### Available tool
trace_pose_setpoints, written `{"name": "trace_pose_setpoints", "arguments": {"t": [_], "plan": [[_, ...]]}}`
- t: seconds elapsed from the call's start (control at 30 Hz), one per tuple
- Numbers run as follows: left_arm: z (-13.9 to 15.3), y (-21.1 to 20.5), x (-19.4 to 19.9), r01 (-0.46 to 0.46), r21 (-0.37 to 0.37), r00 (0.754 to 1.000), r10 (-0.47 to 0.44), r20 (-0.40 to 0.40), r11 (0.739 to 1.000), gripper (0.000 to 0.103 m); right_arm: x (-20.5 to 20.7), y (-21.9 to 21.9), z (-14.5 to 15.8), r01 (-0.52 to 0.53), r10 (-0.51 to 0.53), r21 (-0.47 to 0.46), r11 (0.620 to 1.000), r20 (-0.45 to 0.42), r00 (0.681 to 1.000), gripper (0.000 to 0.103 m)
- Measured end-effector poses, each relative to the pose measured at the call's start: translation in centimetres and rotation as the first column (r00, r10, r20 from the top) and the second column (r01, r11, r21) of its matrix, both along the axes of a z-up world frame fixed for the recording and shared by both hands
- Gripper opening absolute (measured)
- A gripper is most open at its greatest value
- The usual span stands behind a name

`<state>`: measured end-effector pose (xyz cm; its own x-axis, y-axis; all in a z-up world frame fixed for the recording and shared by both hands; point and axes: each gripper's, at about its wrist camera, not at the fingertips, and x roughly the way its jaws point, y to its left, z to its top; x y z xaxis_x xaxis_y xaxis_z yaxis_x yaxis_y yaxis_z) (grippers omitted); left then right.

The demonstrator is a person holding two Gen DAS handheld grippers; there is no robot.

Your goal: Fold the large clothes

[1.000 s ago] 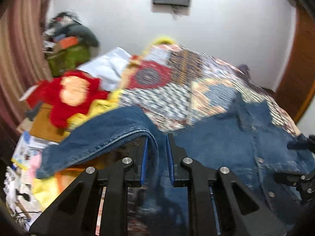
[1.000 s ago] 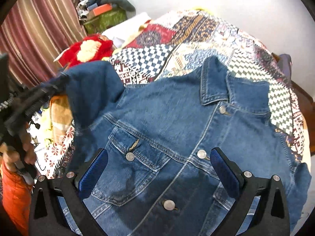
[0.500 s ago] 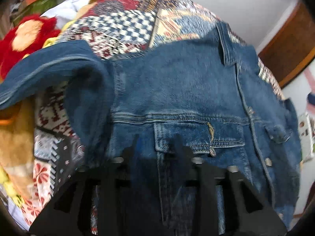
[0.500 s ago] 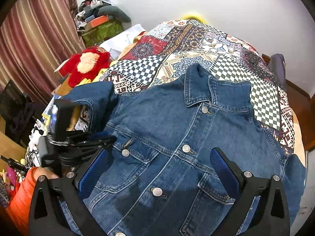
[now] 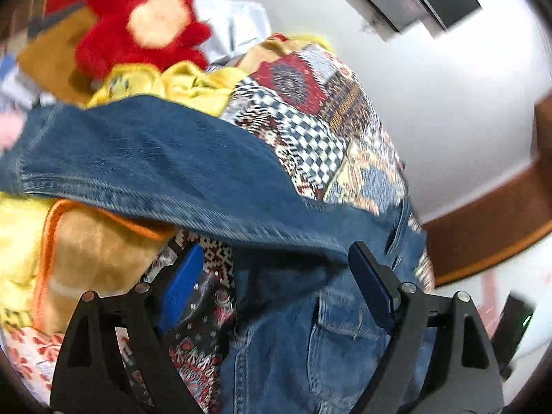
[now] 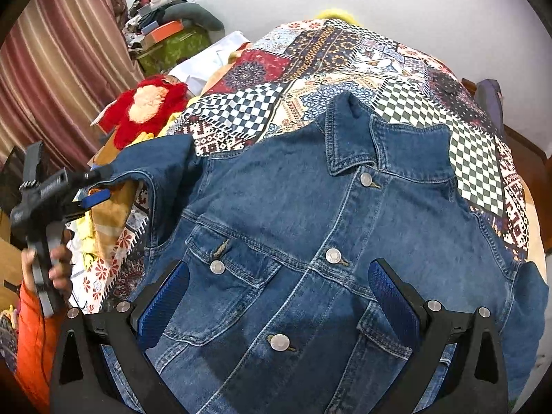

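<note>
denim jacket (image 6: pixel 310 227) flat on quilt (image 6: pixel 345 65); left hand-held gripper (image 5: pixel 276 286) just opening, sleeve (image 5: pixel 145 158) free; right hand-held gripper (image 6: pixel 276 296) wide, empty.

Denim jacket (image 6: pixel 310 227) hem cut off below; sleeve (image 5: pixel 155 158) motion-blurred.

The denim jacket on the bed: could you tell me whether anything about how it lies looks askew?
Yes. The denim jacket lies buttoned and flat on the patchwork bedspread, but its sleeve nearest the left gripper is bunched, hanging off the bed's edge.
</note>
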<state>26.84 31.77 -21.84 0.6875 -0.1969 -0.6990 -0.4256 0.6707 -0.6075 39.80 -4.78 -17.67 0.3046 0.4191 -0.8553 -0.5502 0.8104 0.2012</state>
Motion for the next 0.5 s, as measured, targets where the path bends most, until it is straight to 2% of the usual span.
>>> {"name": "trace_pose_setpoints", "arguments": {"t": [0.1,0.13,0.17,0.23,0.27,0.3,0.33,0.4,0.43,0.5], "plan": [[-1.4,1.9,1.5,-0.051,-0.029,0.998,0.05,-0.031,0.998,0.085,0.3,-0.5,-0.1,0.017,-0.017,-0.002,1.0,-0.003,1.0,0.103],[-1.7,2.1,1.8,-0.064,-0.014,0.997,0.064,-0.042,0.998,0.08,0.4,-0.7,-0.1,0.024,-0.024,-0.001,1.0,-0.005,1.0,0.103],[-1.8,2.3,2.2,-0.086,0.021,0.995,0.087,-0.057,0.996,0.075,0.5,-0.9,-0.1,0.033,-0.033,0.0,0.999,-0.009,0.999,0.103],[-1.6,2.1,2.9,-0.114,0.147,0.985,0.132,-0.116,0.983,0.052,0.8,-1.5,-0.2,0.046,-0.046,0.003,0.999,-0.016,0.999,0.103],[-1.5,1.6,3.3,-0.109,0.205,0.981,0.139,-0.136,0.973,0.044,0.9,-1.8,-0.3,0.052,-0.052,0.003,0.999,-0.021,0.998,0.103],[-1.2,1.1,3.8,-0.095,0.266,0.978,0.14,-0.155,0.959,0.029,0.9,-2.0,-0.4,0.057,-0.057,0.005,0.998,-0.024,0.998,0.103],[-0.4,0.0,4.4,-0.064,0.362,0.976,0.134,-0.173,0.93,0.02,1.0,-2.3,-0.4,0.064,-0.064,0.007,0.998,-0.026,0.998,0.103],[1.3,-2.5,5.2,-0.015,0.492,0.979,0.114,-0.172,0.87,0.015,1.1,-3.0,-0.5,0.078,-0.078,0.009,0.997,-0.03,0.997,0.103],[2.3,-3.4,5.4,0.004,0.533,0.982,0.097,-0.161,0.846,0.015,1.2,-3.3,-0.6,0.084,-0.084,0.012,0.996,-0.033,0.996,0.103],[4.4,-5.3,5.9,0.032,0.573,0.991,0.048,-0.125,0.819,0.014,1.3,-4.0,-0.6,0.095,-0.095,0.018,0.995,-0.034,0.995,0.103]]}}
